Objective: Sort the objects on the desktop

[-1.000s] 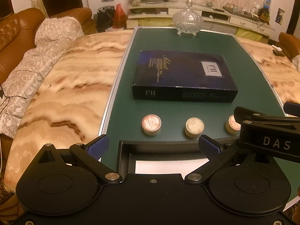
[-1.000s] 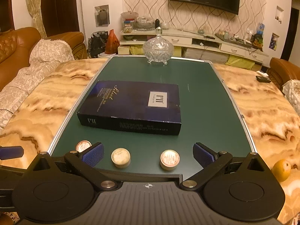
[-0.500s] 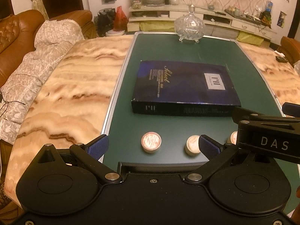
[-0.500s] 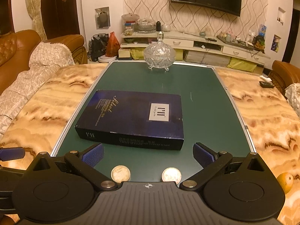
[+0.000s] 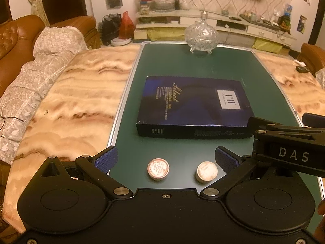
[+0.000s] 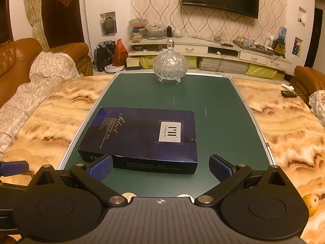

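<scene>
Here both grippers hover with fingers spread wide and empty over the green surface (image 5: 182, 65).
Left wrist view: the left gripper (image 5: 165, 159) frames two small round tins, one red-lidded (image 5: 158, 169), one pale-lidded (image 5: 206, 171), near the flat dark blue box (image 5: 195, 105). Right wrist view: the right gripper (image 6: 161, 167) faces this box, tins mostly hidden below.

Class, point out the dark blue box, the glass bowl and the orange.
box (image 6: 142, 134): right wrist view, top face.
bowl (image 6: 170, 66): right wrist view, middle of its body.
orange (image 6: 309, 203): right wrist view, its visible skin.
</scene>
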`<action>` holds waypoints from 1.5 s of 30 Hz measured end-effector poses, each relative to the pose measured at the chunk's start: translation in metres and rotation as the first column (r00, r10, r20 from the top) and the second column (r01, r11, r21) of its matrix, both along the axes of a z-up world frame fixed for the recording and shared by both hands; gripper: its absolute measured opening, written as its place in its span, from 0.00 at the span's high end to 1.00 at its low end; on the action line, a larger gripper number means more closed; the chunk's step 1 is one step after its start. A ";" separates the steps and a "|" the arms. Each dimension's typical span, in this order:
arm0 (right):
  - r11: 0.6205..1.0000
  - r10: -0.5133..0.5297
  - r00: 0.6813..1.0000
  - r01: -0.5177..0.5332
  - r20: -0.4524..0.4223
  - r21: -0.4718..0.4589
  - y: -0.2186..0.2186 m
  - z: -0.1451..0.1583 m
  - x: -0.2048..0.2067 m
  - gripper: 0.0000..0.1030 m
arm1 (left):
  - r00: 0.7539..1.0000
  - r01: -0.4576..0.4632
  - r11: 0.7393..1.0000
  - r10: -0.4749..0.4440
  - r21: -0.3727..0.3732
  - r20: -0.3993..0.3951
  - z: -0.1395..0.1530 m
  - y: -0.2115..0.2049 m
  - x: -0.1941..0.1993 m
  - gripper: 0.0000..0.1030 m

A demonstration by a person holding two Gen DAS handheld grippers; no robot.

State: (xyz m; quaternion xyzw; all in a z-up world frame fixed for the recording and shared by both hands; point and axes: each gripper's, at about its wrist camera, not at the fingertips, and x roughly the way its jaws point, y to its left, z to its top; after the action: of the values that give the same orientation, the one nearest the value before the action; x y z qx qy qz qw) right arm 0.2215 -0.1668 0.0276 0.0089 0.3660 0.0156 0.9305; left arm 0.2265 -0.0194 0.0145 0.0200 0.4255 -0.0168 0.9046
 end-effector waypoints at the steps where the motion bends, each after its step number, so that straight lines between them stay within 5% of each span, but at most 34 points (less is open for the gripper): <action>1: 1.000 0.000 1.000 0.000 0.001 0.001 0.000 0.000 0.001 0.00 | 1.000 0.001 1.000 -0.001 0.000 0.002 0.000 -0.001 0.001 0.00; 17: 1.000 0.021 1.000 -0.021 -0.010 0.017 0.004 0.000 -0.009 0.00 | 1.000 0.017 1.000 -0.017 -0.005 -0.006 0.000 -0.002 -0.012 0.00; 29: 0.997 0.067 0.994 -0.064 -0.087 0.033 0.012 -0.019 -0.069 0.00 | 0.997 0.008 1.000 -0.009 -0.017 -0.071 -0.016 0.011 -0.080 0.00; 45: 0.995 0.097 0.992 -0.094 -0.086 0.042 0.021 -0.017 -0.139 0.00 | 0.997 0.003 1.000 -0.003 0.002 -0.074 -0.013 0.017 -0.150 0.00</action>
State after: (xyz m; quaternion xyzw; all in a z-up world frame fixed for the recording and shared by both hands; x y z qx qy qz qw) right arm 0.0822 -0.1460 0.0106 0.0096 0.4063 0.0667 0.9113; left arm 0.0767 -0.0026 0.0017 0.0208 0.4585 -0.0185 0.8883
